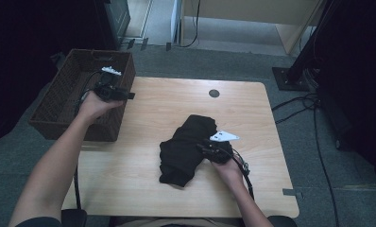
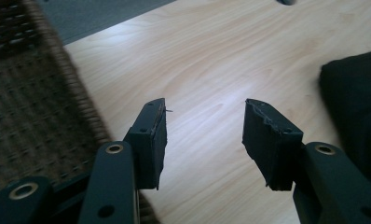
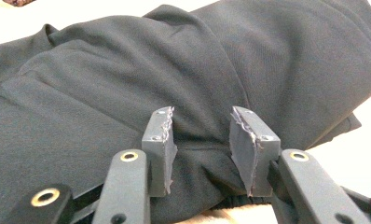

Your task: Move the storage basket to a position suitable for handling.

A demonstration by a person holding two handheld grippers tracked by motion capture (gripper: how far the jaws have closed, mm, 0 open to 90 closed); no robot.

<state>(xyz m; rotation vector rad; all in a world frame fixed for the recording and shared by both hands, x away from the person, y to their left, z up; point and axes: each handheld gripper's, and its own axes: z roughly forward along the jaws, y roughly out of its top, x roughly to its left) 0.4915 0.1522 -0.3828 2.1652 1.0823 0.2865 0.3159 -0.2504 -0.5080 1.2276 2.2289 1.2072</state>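
The cloth was plain black — no print. The table was pale wood with fine grain. The basket was dark brown wicker, tightly woven. The fingers were black, with brass-coloured rivets — the carpet grey.

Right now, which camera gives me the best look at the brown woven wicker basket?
The high view: the brown woven wicker basket shows whole, at the table's left edge, under the left gripper. The left gripper view catches just part of its weave. The right gripper view faces the black garment.
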